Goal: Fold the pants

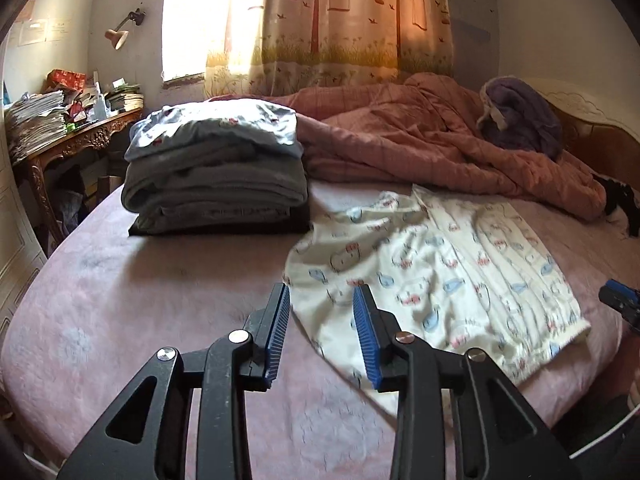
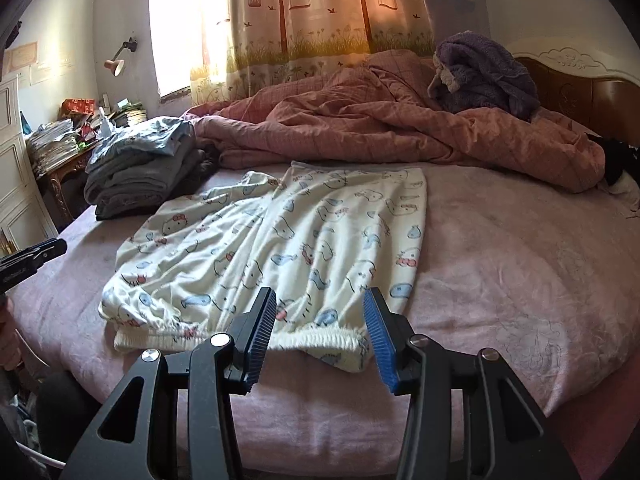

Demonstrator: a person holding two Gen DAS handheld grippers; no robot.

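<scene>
1. The pants (image 2: 280, 248), white with a cartoon cat and whale print, lie spread on the pink bed (image 2: 520, 264). Their elastic waistband sits at the near edge, towards the person, and the legs run away towards the rumpled pink quilt (image 2: 400, 136).
2. One leg looks laid partly over the other along the middle, so a lengthwise fold may be begun. The cloth is wrinkled and loose, though, and I cannot call it a finished fold.
3. Left to do, as I judge it: smooth the halves together, then fold the length down into a compact bundle.
4. A stack of folded clothes (image 1: 216, 168) stands on the bed just beside the pants. It is probably where this pair goes.
5. The left gripper (image 1: 322, 300) hovers low at the pants' left edge, fingers spread, grasping nothing.
6. The right gripper (image 2: 320, 304) hangs over the waistband near its right end, fingers wide apart and straddling the elastic, also empty.
</scene>
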